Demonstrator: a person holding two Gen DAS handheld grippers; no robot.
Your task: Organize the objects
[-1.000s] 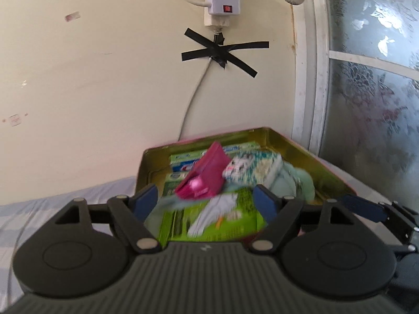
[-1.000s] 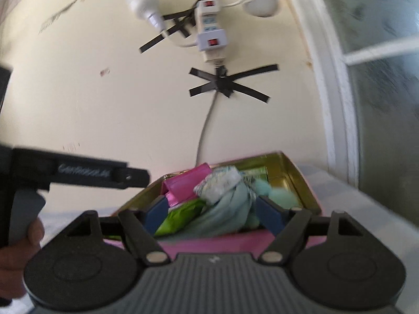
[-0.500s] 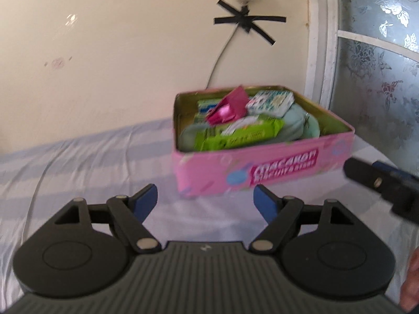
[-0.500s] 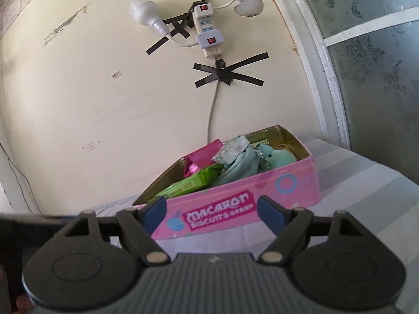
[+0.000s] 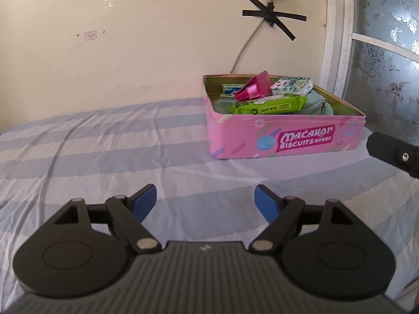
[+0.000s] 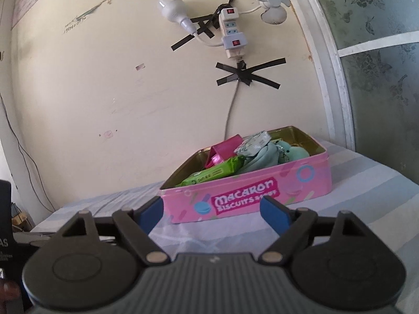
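A pink "Macaron Biscuits" tin point(image 5: 285, 141) stands open on the striped bedsheet, also in the right wrist view point(image 6: 248, 198). Inside lie a green wipes pack point(image 5: 269, 106), a magenta wallet point(image 5: 252, 86), a patterned tissue pack point(image 5: 292, 85) and a pale teal pouch point(image 5: 318, 103); the pouch with a plush charm shows in the right wrist view point(image 6: 269, 154). My left gripper point(image 5: 205, 200) is open and empty, well in front of the tin and to its left. My right gripper point(image 6: 212, 213) is open and empty, just in front of the tin.
The striped sheet point(image 5: 104, 151) spreads to the left of the tin. A cream wall with a taped power strip point(image 6: 231, 36) and cable stands behind. A frosted glass window point(image 5: 387, 52) is on the right. The right gripper's body point(image 5: 392, 151) shows at the left view's right edge.
Both grippers have pulled back from over the tin, which now sits farther away. Both stay open and empty.
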